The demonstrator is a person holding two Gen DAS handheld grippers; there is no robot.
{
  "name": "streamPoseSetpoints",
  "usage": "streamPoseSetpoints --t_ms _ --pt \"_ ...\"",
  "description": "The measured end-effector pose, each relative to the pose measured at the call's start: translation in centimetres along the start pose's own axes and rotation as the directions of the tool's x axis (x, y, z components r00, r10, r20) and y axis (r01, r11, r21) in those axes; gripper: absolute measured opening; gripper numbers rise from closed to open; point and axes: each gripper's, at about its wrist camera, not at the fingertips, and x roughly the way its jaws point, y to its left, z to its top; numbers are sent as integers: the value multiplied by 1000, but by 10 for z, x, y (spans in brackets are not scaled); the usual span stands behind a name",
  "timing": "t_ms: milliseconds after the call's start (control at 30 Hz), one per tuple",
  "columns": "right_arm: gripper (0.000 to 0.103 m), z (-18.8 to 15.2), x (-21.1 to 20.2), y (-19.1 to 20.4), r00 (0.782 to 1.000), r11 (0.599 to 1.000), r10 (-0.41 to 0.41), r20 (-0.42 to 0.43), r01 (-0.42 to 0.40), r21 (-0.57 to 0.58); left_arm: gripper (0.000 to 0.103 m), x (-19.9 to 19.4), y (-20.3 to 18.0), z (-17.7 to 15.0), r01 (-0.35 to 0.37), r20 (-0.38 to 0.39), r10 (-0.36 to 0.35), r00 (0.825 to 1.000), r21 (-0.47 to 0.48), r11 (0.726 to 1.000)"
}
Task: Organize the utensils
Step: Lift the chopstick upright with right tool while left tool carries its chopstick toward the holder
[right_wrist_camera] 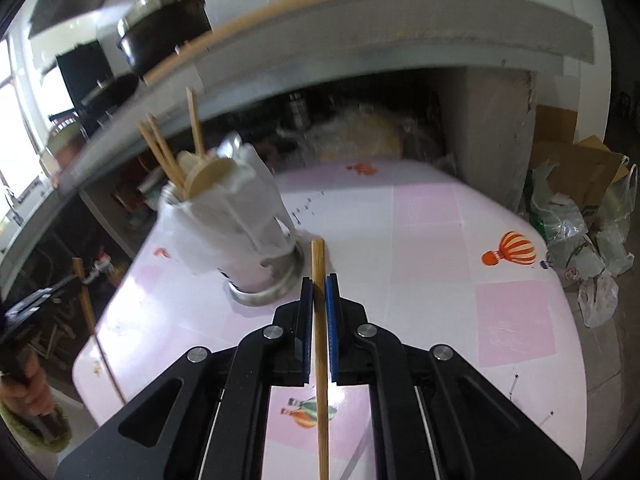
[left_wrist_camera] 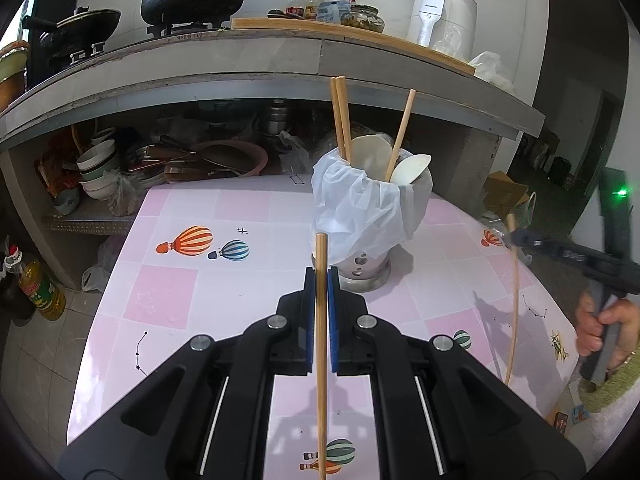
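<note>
Two hand-held tools each clamp a wooden chopstick above a pink surface beside a utensil holder.

On the left, the left tool (left_wrist_camera: 321,276) has its blue pads pressed together on a chopstick (left_wrist_camera: 321,360) that runs upright between them, its tip rising just above the pads. Ahead of it, near the middle of the pink balloon-patterned surface (left_wrist_camera: 168,288), stands a metal utensil holder (left_wrist_camera: 368,268) draped in a white plastic bag (left_wrist_camera: 352,208); three chopsticks (left_wrist_camera: 342,116) and pale spoons (left_wrist_camera: 410,168) stick out of its top. To the right, the right tool (right_wrist_camera: 319,284) is likewise closed on a second chopstick (right_wrist_camera: 321,360), held clear of the surface and apart from the holder. A person's hand (left_wrist_camera: 604,328) in a green cuff grips that tool's handle.
</note>
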Motion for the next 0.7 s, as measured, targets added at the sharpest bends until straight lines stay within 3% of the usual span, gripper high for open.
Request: streamPoseSetpoints --t_ms 233,433,700 --pt "7 -16 -52 0 994 998 59 97 -62 30 5 -16 -4 8 -2 35 2 999 -5 1000" --pt "7 -21 -79 2 983 993 102 154 -110 39 5 -37 -9 39 2 111 -1 994 -8 1000" --pt "7 -25 -90 1 975 990 126 182 -136 46 5 -65 -31 110 17 271 -24 962 29 999"
